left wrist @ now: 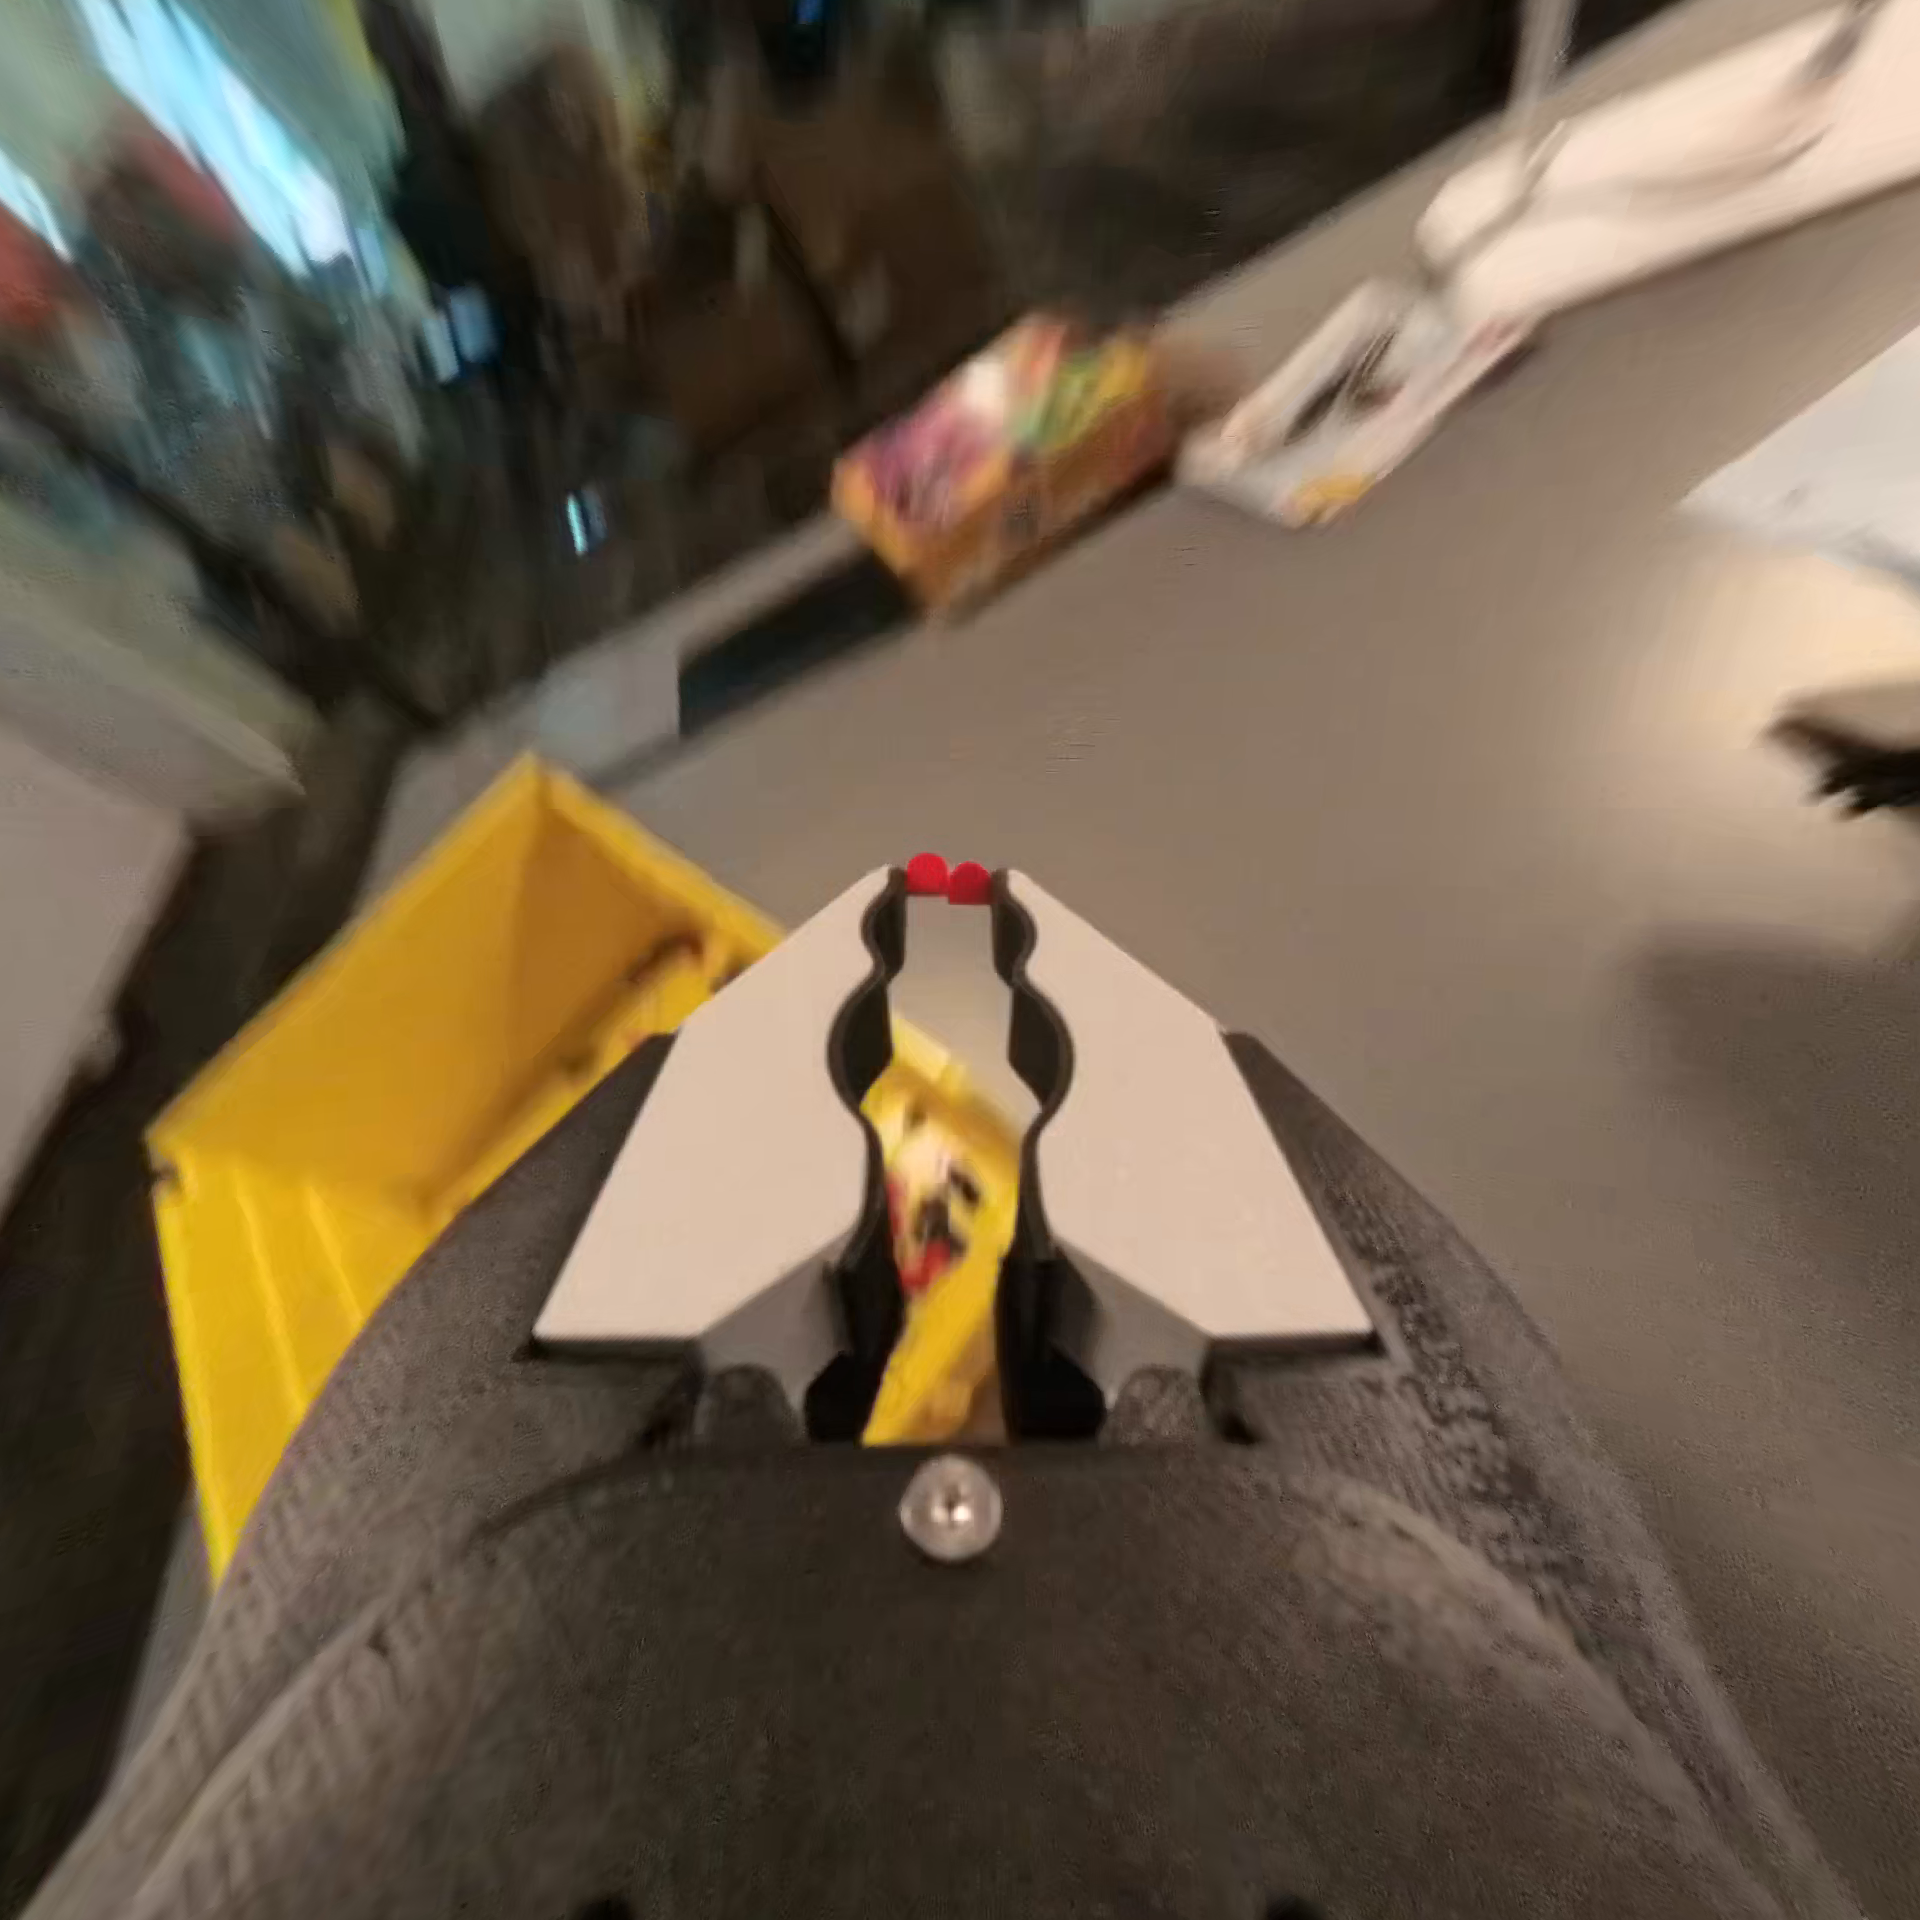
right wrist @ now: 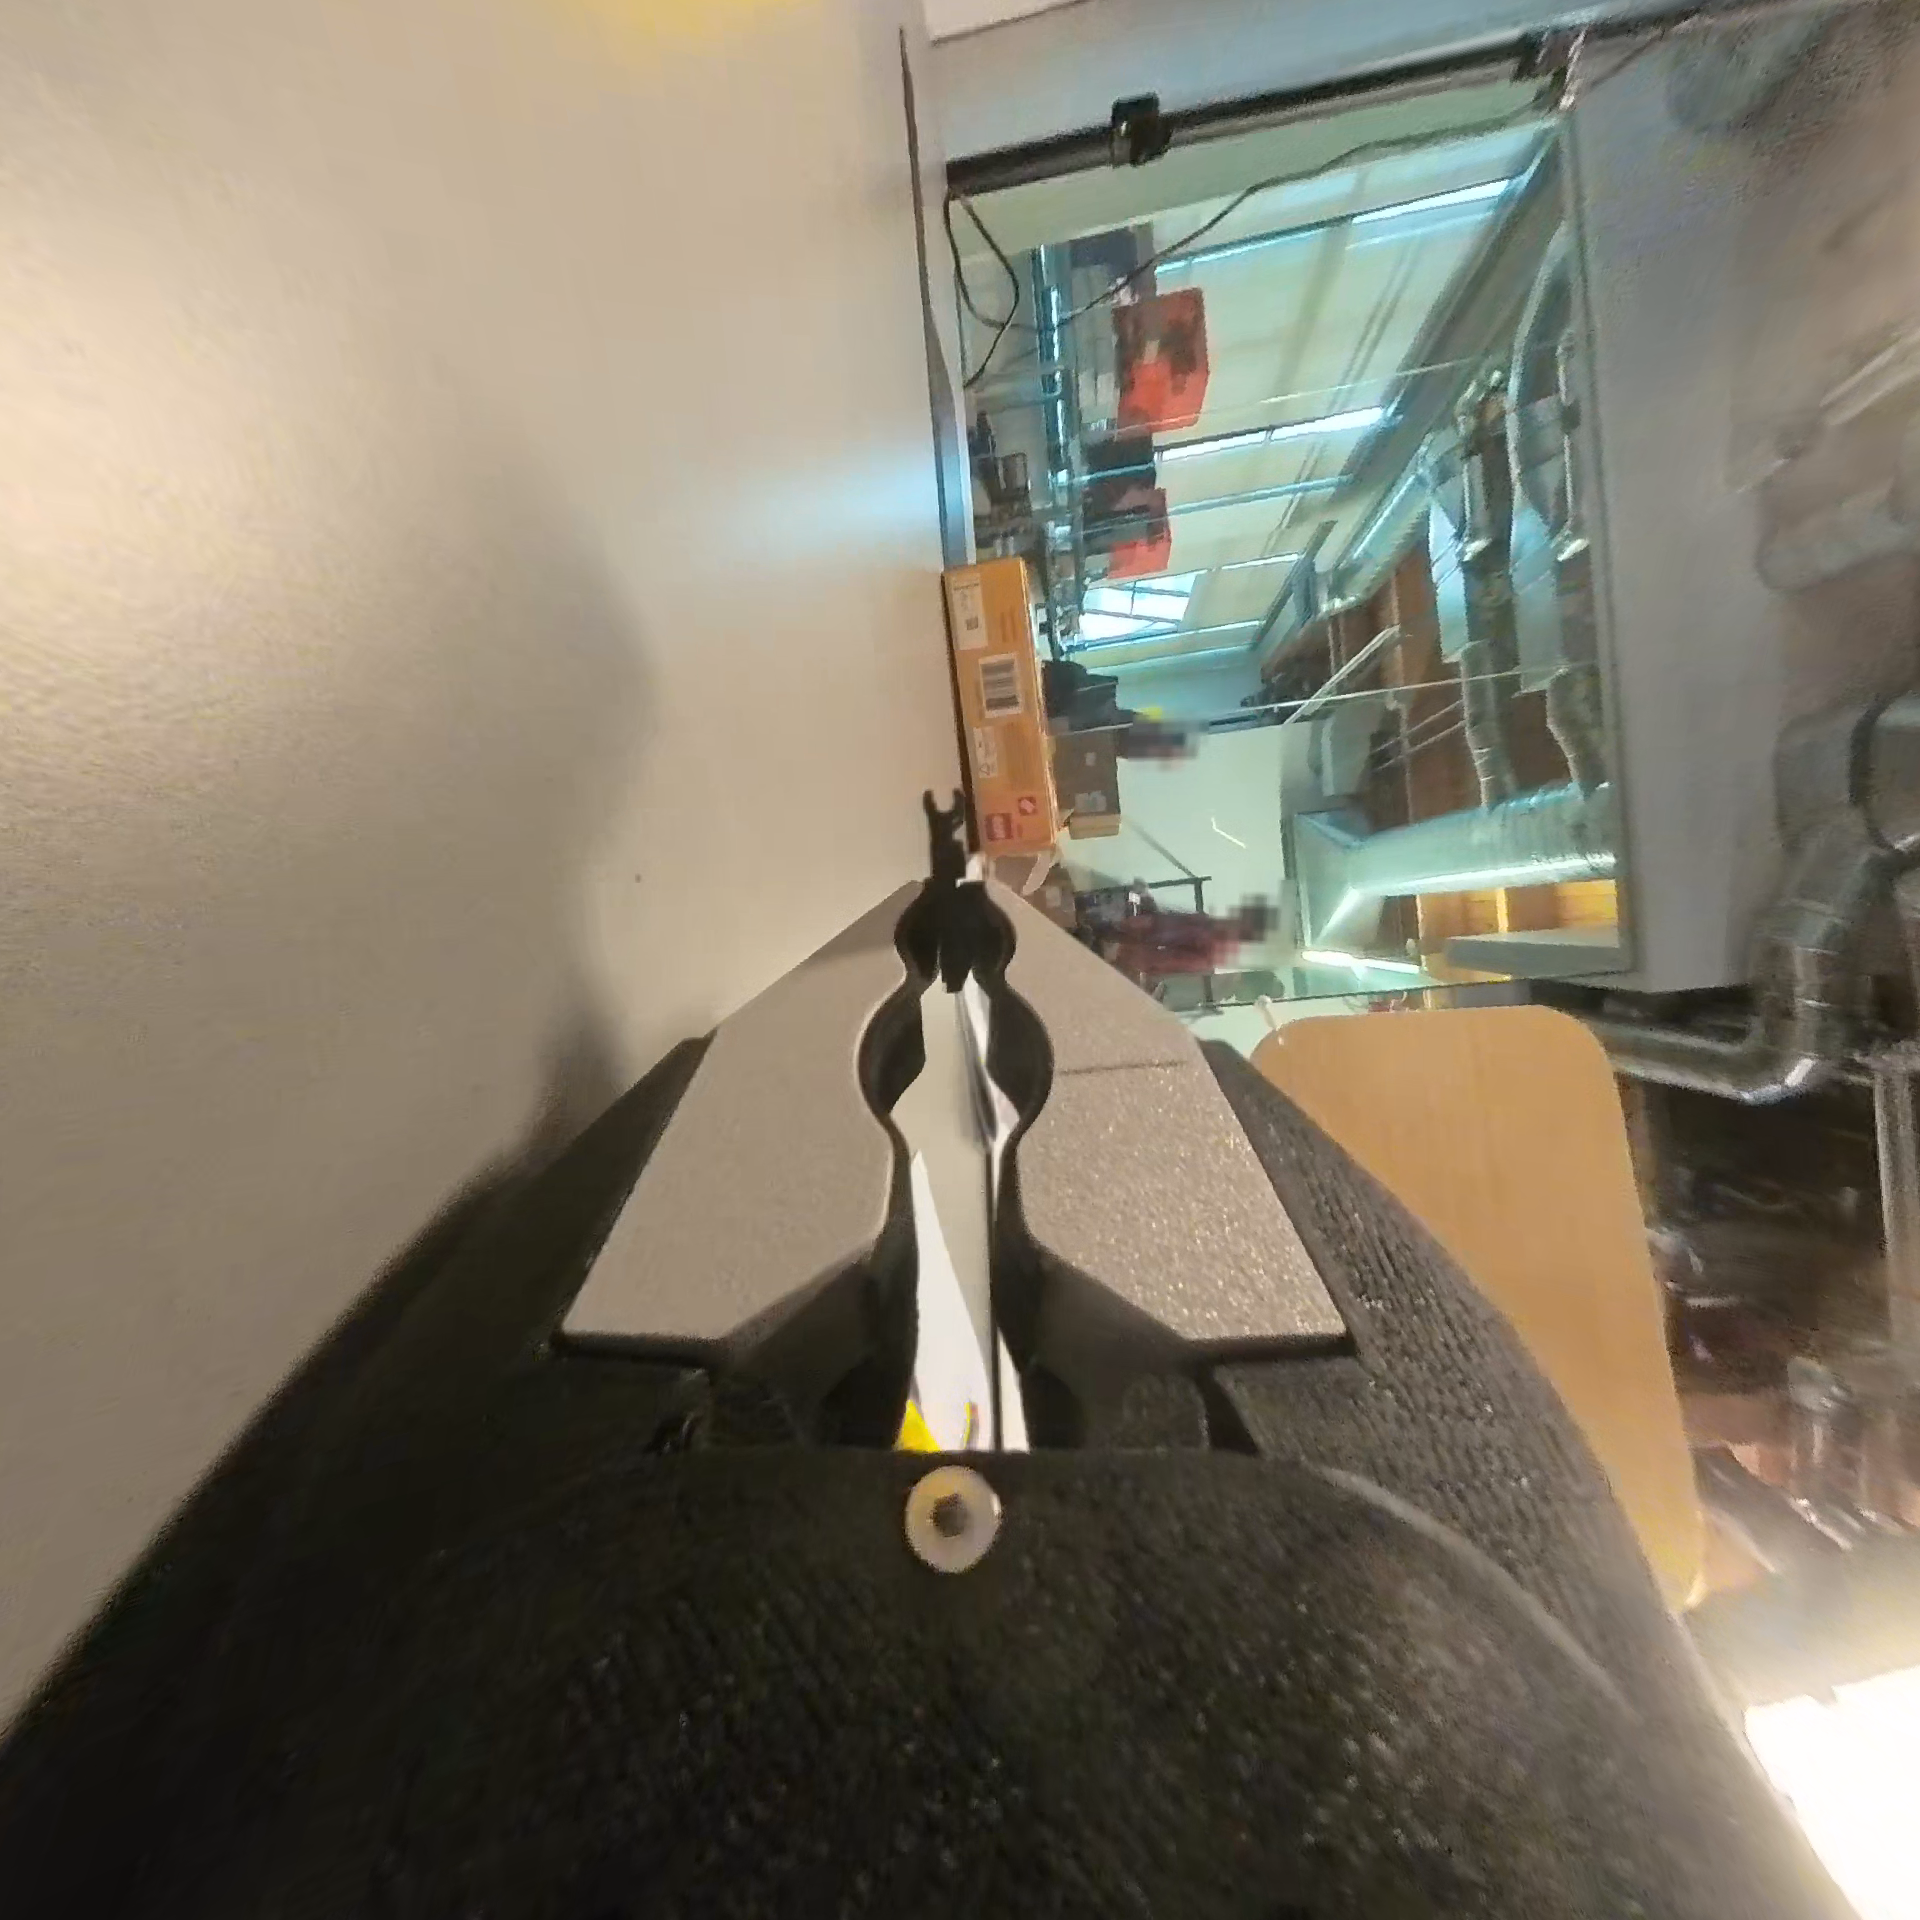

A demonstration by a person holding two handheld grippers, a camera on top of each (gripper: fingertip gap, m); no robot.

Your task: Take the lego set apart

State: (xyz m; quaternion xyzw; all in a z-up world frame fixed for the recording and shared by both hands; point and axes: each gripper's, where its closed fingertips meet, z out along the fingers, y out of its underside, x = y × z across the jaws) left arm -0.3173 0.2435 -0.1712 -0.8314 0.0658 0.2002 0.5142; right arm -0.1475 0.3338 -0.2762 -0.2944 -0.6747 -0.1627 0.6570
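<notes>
Gripping a small red lego piece (left wrist: pixel 947 881) at their very tips, the left tongs (left wrist: pixel 948 889) stand nearly closed above a grey surface (left wrist: pixel 1299 831), two round studs poking out past the fingers. Beneath and to the left of them sits a yellow bin (left wrist: pixel 395 1039) with loose pieces inside, too blurred to tell apart. The right tongs (right wrist: pixel 951 904) are turned sideways, pinched on a thin black lego piece (right wrist: pixel 943 842) with a forked end; how much of it lies between the fingers is hidden. Farther along the surface rest a colourful box (left wrist: pixel 1003 457) and white papers (left wrist: pixel 1340 416), smeared by motion. Behind the right tongs I see a pale wall (right wrist: pixel 416 520), an orange carton (right wrist: pixel 1003 707) and a wooden chair back (right wrist: pixel 1455 1195)
</notes>
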